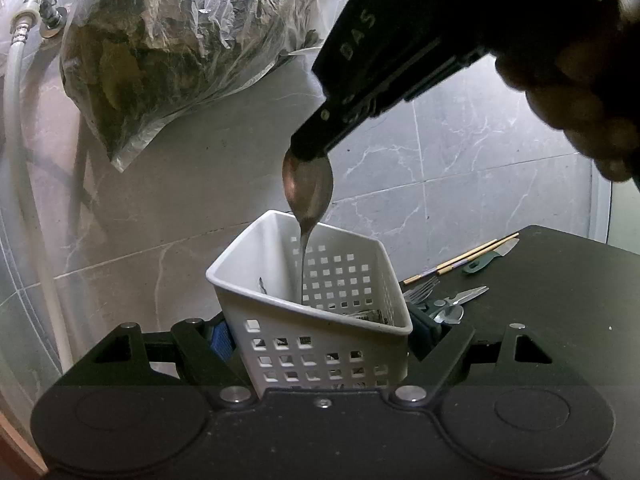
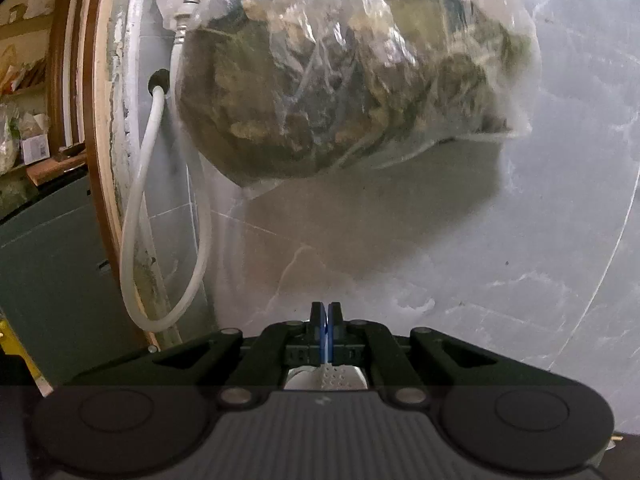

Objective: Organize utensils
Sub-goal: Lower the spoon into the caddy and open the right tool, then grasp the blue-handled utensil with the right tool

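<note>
A white perforated basket (image 1: 312, 316) sits clamped between the blue-padded fingers (image 1: 221, 339) of the left tool (image 1: 320, 336), tilted with its open mouth toward twelve o'clock in the left wrist view. Above it, the right tool (image 1: 310, 151) reaches in from two o'clock, its tips pressed together on the bowl of a metal spoon (image 1: 307, 208); the spoon hangs handle-down, the handle dipping inside the basket. A few dark utensils lie at the basket's bottom, too shadowed to tell apart. On the black tabletop (image 1: 540, 300), at three o'clock of the basket, lie a fork (image 1: 420, 290), another spoon (image 1: 452, 314), scissors (image 1: 466, 296), a pair of wooden chopsticks (image 1: 460, 258) and a green-handled knife (image 1: 490, 258). A clear plastic bag (image 1: 180, 48) of dark leafy matter hangs against the grey marbled wall (image 1: 480, 152), beside a white hose (image 1: 24, 160). In the right wrist view, the right tool's (image 2: 325, 320) blue pads (image 2: 318, 322) stand nearly touching, with a sliver of the basket (image 2: 332, 378) showing below them.
</note>
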